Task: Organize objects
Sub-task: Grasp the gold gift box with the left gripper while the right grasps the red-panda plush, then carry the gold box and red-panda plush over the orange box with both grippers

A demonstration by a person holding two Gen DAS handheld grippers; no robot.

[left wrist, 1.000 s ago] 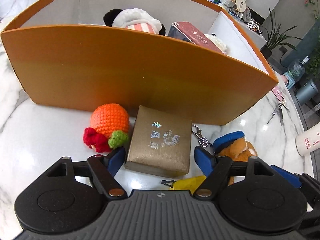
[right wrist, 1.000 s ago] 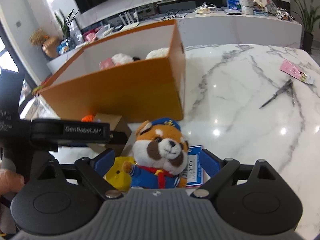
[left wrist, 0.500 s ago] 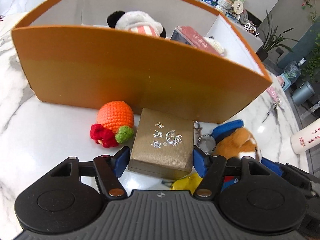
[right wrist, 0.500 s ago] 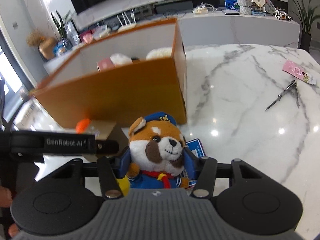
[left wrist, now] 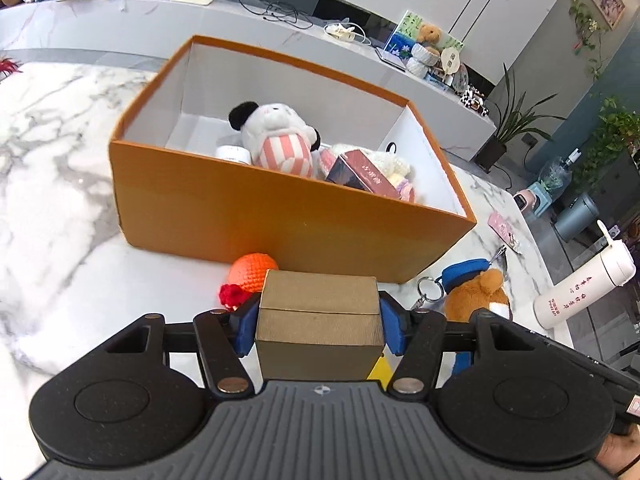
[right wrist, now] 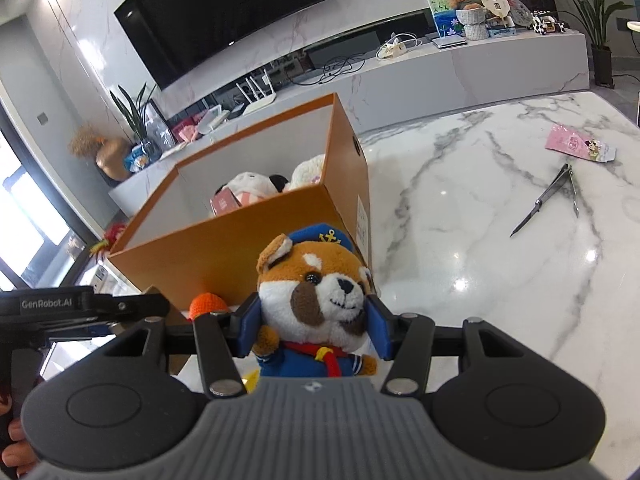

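My left gripper (left wrist: 318,326) is shut on a gold gift box (left wrist: 318,320) and holds it above the table, in front of the orange storage box (left wrist: 248,208). My right gripper (right wrist: 314,326) is shut on a sailor fox plush (right wrist: 316,300), also raised near the orange box (right wrist: 240,248); the plush also shows in the left wrist view (left wrist: 476,292). Inside the box lie a panda plush (left wrist: 276,132), a red box (left wrist: 360,178) and a white plush (left wrist: 388,164). An orange crochet fruit (left wrist: 250,276) lies on the table by the box's near wall.
A white bottle (left wrist: 584,292) lies at the table's right edge. Scissors (right wrist: 548,200) and a pink packet (right wrist: 580,148) lie on the marble to the right. A yellow item (left wrist: 380,368) sits under the gold box. A counter with clutter runs behind.
Both grippers closed and rose: the left took hold of the gold box and lifted it, the right closed on the fox plush and lifted it.
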